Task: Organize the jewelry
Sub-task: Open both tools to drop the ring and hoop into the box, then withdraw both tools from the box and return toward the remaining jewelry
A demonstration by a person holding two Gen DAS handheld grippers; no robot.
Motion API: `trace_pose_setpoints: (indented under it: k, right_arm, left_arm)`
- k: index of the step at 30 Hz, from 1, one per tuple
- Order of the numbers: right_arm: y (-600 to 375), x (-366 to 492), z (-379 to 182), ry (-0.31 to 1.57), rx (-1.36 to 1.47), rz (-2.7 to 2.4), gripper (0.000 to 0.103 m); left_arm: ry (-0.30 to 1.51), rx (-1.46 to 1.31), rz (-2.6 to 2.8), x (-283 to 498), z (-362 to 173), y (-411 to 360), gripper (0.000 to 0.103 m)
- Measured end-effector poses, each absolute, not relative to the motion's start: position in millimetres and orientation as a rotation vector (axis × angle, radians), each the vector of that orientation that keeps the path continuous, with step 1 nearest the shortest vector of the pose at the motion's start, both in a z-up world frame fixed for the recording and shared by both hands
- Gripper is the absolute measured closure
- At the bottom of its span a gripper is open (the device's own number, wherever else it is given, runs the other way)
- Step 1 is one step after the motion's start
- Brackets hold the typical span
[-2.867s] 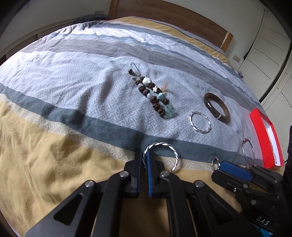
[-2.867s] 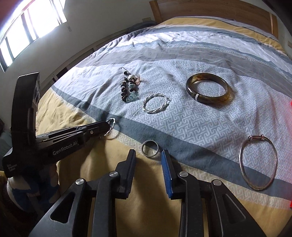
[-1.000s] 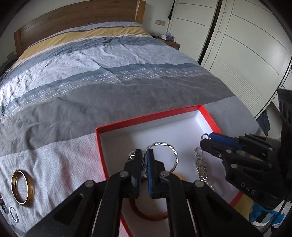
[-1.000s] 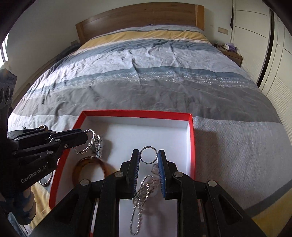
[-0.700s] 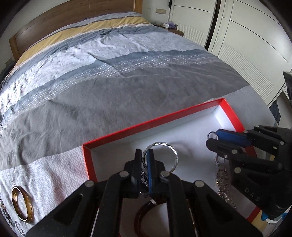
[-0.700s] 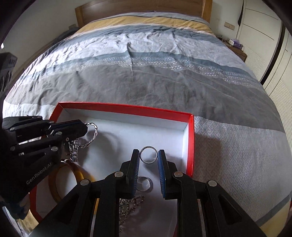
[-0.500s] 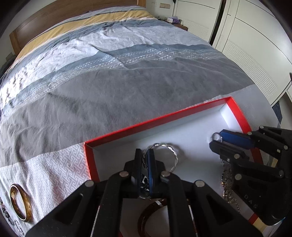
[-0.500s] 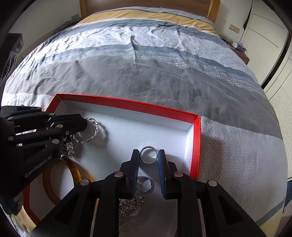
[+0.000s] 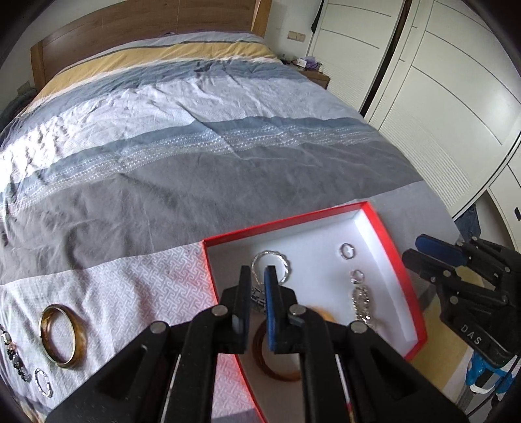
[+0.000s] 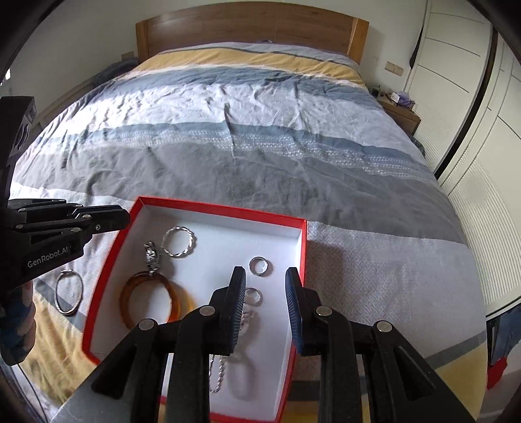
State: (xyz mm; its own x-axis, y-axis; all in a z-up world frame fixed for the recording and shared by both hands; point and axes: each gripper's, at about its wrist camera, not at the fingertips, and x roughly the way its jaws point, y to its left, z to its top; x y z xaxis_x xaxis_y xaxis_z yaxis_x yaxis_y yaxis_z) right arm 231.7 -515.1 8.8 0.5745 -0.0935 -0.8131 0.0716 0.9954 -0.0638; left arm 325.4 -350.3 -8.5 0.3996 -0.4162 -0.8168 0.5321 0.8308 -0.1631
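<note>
A red box with a white inside [image 10: 302,247] lies on the bed; it also shows in the left wrist view [image 9: 387,234]. In it lie a twisted silver bangle [image 10: 178,242] [image 9: 282,260], a silver ring [image 10: 259,266] [image 9: 347,251], a second ring [image 10: 253,296], an amber bangle [image 10: 130,293], a watch-like chain [image 10: 152,255] and a silver chain [image 10: 224,364]. My right gripper [image 10: 264,293] is open and empty above the box. My left gripper [image 9: 257,283] is open, jaws a little apart, just behind the twisted bangle, which lies free.
On the bedcover left of the box lie a brown bangle [image 9: 63,335], a small twisted bangle [image 9: 43,382], a bead string [image 9: 14,354] and a thin oval silver bangle [image 10: 68,291]. White wardrobe doors [image 9: 439,97] stand on the right. The wooden headboard [image 10: 247,29] is far back.
Both grippers have opened and drawn back. The twisted bangle and the silver ring they held now lie in the red box.
</note>
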Motion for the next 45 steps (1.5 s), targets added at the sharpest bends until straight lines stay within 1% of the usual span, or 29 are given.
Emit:
trace_pose_setpoints:
  k: [2,5,6,11,18,24,28,32,40,43,45]
  right_arm:
    - [-508.2,212.3,31.5,0.921,-0.004,-0.091,0.076]
    - [-491.8,176.0,59.5,0.88,0.043,-0.056,0.064]
    - [-484.6,163.2,66.8,0.868,0.048,-0.046,0.063]
    - [-447.1,100.3,88.0,0.828,0.112,0.012,0.063]
    - [-394.7,32.6,93.4,0.806,0.147,0.061,0.063]
    - [-365.2,-6.8,101.6,0.785,0.165,0.081,0.063]
    - [-345.1,-28.7,116.5,0.752,0.157,0.095,0.062]
    - [-327.1,-52.5,132.8,0.711,0.141,0.109,0.06]
    - [-300.5,-76.7,145.7,0.683,0.108,0.129,0.059]
    - [-291.9,-73.4,145.1,0.691,0.093,0.143,0.057]
    - [-286.6,-66.6,142.9,0.7,0.085,0.155,0.053]
  left_arm:
    - [0.956,0.13,-0.587,305.3,14.4,-330.9,0.086]
    - [0.906,0.114,-0.54,268.6,36.1,-287.5,0.085]
    - [0.9,0.111,-0.521,255.8,39.7,-270.9,0.085]
    - [0.898,0.088,-0.41,192.0,51.3,-175.5,0.085]
    - [0.919,0.078,-0.215,105.4,61.6,-35.1,0.085]
    - [0.884,-0.054,-0.099,46.4,76.4,49.6,0.085]
    - [0.858,-0.088,-0.067,16.7,85.1,72.8,0.085]
    - [0.819,-0.105,-0.074,-9.1,95.1,85.1,0.077]
    - [0.766,-0.129,-0.113,-35.3,110.2,88.6,0.072]
    - [0.764,-0.131,-0.119,-35.9,110.2,86.6,0.07]
    - [0.771,-0.131,-0.122,-32.8,108.1,85.6,0.069]
